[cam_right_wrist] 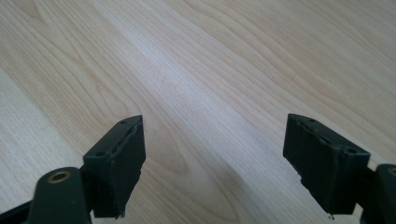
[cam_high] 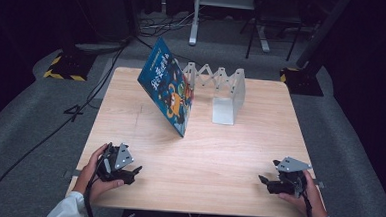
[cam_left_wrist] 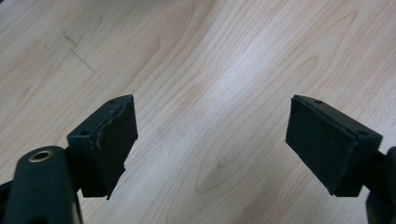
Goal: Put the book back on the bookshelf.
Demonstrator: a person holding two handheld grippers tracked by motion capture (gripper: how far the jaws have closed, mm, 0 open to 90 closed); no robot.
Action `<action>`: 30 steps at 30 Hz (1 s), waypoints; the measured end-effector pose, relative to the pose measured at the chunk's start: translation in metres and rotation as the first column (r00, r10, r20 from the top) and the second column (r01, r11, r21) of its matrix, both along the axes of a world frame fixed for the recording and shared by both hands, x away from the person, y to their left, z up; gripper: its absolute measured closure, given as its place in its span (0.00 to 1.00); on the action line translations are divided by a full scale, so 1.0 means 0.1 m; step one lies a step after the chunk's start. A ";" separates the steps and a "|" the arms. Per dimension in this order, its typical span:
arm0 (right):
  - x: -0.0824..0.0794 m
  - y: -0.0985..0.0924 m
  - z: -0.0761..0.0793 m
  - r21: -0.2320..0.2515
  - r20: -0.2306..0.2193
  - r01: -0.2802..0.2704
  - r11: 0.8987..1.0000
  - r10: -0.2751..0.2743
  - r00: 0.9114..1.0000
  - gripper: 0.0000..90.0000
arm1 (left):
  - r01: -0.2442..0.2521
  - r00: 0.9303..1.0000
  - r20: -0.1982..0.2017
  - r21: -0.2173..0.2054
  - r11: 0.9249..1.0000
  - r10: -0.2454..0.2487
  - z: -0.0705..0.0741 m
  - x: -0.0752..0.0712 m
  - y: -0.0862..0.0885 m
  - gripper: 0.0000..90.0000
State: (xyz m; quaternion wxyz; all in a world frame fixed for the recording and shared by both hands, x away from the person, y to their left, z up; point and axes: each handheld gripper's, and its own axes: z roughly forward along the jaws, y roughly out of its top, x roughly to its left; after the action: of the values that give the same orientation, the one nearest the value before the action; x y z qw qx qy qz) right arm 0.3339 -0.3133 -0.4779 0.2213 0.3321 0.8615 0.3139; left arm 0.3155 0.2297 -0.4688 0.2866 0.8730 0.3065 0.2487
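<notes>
Both tongs are sitting wide and empty: left tongs at 7 o'clock, right tongs at 5. My guess: the book leaning at 12 is going into the rack; pinch its top edge, steady the rack.

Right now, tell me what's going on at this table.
A person sits at a wooden table with a gripper in each hand. The left gripper and the right gripper rest near the front edge, both open and holding nothing. Farther back, a blue picture book leans tilted against the left end of a white folding book rack. Nothing is being handled.
</notes>
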 end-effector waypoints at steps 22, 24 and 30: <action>-0.18 -0.52 -0.20 0.097 -0.036 0.137 0.986 -0.134 0.990 0.23 | -0.100 0.992 -0.098 -0.154 0.983 0.086 -0.31 -0.16 0.43 0.19; -0.19 -0.55 -0.21 0.098 -0.037 0.144 0.985 -0.141 0.989 0.23 | -0.113 0.990 -0.104 -0.162 0.980 0.097 -0.32 -0.16 0.47 0.19; -0.23 -0.65 -0.24 0.128 -0.044 0.178 0.976 -0.174 0.984 0.23 | -0.178 0.978 -0.139 -0.189 0.966 0.153 -0.36 -0.18 0.55 0.20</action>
State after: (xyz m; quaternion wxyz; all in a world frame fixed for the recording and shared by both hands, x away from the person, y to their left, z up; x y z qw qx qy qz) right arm 0.3113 -0.3779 -0.5018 0.2117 0.4259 0.8098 0.3436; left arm 0.2971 0.2843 -0.5048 0.3318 0.8247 0.4189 0.1853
